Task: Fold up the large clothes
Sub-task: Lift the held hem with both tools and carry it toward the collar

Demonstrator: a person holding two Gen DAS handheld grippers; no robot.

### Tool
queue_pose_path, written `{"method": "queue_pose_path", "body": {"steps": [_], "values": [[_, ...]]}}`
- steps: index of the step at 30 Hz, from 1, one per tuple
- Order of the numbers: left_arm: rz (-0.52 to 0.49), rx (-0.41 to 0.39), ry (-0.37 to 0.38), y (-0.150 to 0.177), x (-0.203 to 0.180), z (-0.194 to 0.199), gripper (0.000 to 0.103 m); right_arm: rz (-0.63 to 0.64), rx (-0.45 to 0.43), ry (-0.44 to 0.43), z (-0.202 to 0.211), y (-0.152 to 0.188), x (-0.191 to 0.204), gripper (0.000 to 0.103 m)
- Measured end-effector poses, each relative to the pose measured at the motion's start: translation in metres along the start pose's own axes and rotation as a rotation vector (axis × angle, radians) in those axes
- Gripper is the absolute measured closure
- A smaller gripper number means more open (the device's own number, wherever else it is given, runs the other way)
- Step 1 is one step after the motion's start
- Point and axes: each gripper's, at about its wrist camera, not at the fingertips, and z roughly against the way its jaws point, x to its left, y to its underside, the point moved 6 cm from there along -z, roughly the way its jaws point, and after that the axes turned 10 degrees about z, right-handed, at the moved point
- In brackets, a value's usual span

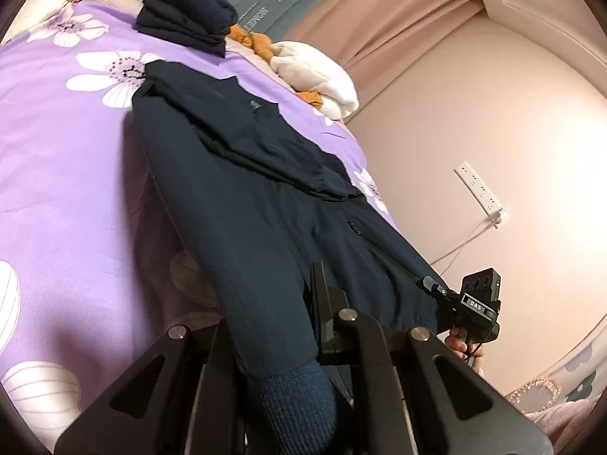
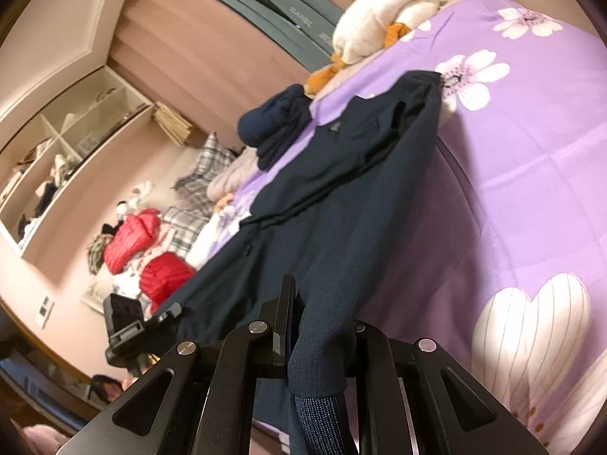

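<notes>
While the navy jacket (image 1: 242,189) lies stretched across the purple flowered bedspread (image 1: 68,174), you have its near hem lifted off the bed at both corners. Your left gripper (image 1: 303,326) is closed tight on the hem, with the ribbed cuff hanging down between its black arms. Your right gripper (image 2: 294,326) is likewise clamped on the fabric at the other corner, jaws nearly together with cloth between them. In the left wrist view you can see the right gripper pinching the hem's edge, with fingers of your hand (image 1: 461,345) just below it.

Beyond the collar sits a folded dark blue garment (image 1: 186,11), touching the bedspread near a white plush toy (image 1: 315,72).

As for containers, the open wall shelf (image 2: 64,151) in the right wrist view holds bundles of clothing and small items in its compartments; they are too small to name. Two red padded garments (image 2: 151,250) lie on the side bedding below it.
</notes>
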Motion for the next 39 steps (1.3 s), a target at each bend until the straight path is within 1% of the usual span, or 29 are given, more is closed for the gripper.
{"method": "queue_pose_path", "body": {"steps": [8,15,21,25,32,39], "values": [[-0.046,-0.005,0.014,0.001,-0.023,0.019,0.094,0.073,-0.021,-0.032,0.014,-0.006,0.026,0.090],[-0.104,-0.015,0.068,0.018,-0.051,0.042,0.094,0.135,-0.074,-0.080,0.031,-0.010,0.047,0.090],[-0.106,-0.026,0.112,0.027,-0.064,0.059,0.094,0.136,-0.130,-0.145,0.052,-0.011,0.053,0.090],[-0.105,-0.036,0.138,0.030,-0.071,0.071,0.094,0.150,-0.163,-0.161,0.063,-0.011,0.056,0.090],[-0.145,-0.047,0.178,0.040,-0.093,0.086,0.093,0.190,-0.219,-0.198,0.084,-0.010,0.059,0.090],[-0.153,-0.064,0.237,0.037,-0.106,0.103,0.093,0.229,-0.285,-0.240,0.104,-0.016,0.070,0.090]]}}
